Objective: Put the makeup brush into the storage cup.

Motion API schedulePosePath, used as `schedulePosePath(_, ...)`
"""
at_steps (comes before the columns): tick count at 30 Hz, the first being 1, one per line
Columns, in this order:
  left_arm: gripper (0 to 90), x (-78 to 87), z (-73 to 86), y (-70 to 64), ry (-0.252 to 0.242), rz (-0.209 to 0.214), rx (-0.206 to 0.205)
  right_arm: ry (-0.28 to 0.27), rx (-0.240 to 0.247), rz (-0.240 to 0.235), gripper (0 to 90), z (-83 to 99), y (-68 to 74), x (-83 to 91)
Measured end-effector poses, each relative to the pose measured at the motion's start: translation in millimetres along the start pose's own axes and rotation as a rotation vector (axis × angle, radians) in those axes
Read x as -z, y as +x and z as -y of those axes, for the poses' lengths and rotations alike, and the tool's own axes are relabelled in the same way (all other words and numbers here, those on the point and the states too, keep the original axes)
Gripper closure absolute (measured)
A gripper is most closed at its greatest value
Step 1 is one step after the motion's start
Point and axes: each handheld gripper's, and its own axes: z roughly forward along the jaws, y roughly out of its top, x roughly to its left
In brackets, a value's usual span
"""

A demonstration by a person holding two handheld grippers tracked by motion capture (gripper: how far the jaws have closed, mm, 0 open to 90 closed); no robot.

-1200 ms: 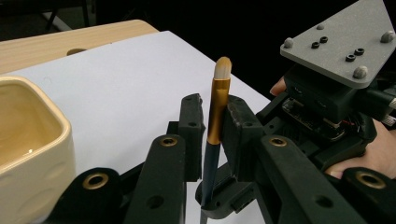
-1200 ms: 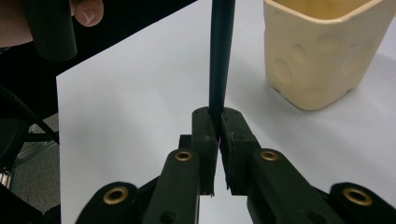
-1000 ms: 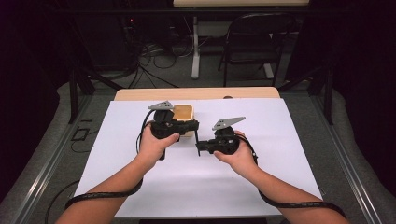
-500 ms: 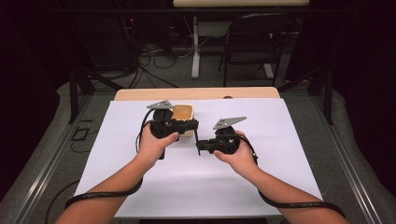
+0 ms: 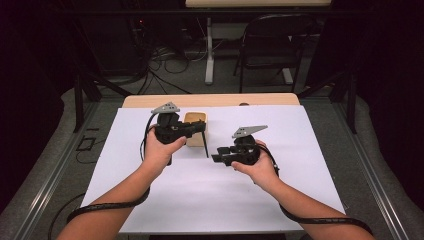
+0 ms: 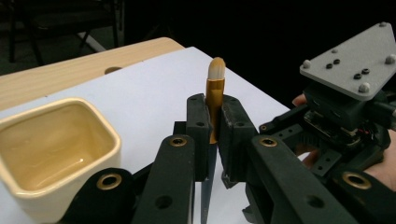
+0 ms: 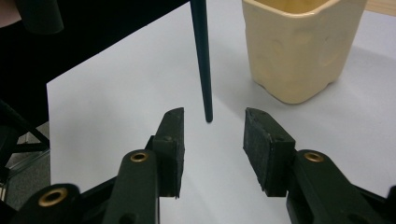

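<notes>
**Brush held upright beside the cup**

The slim brush with a gold ferrule, pale bristle tip and dark thin handle (image 6: 215, 100) stands nearly upright, pinched at the ferrule between the two black jaws of the left tool (image 6: 212, 135) — bristles up, handle pointing down. In the high view its dark handle (image 5: 205, 145) slants down from the left tool (image 5: 197, 129) to the white sheet, and in the right gripper view the handle's end (image 7: 204, 74) hangs close above the sheet, though I cannot tell whether it touches.

The right tool (image 7: 212, 140) has its jaws spread wide, holding nothing — the handle's tip lies just ahead of the gap between them. In the high view it (image 5: 220, 155) sits near the left tool, a little toward the person.

Just beside the brush stands the cream-yellow, square-mouthed ceramic cup (image 6: 51, 149), upright on the white-covered worktop (image 5: 300, 130); its inside looks bare.
</notes>
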Motion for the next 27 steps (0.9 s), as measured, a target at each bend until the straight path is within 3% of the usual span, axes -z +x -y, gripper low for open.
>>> schedulePosePath(6,83.5,5.7,-5.3,2.7,-0.011,-0.047,-0.031,0.0,-0.003,0.005,55.9,0.5,-1.2,1.5)
schedulePosePath(27,83.5,11.3,-20.7,8.8,-0.056,-0.117,-0.075,0.01,-0.008,0.019,52.8,1.0,-3.2,3.8)
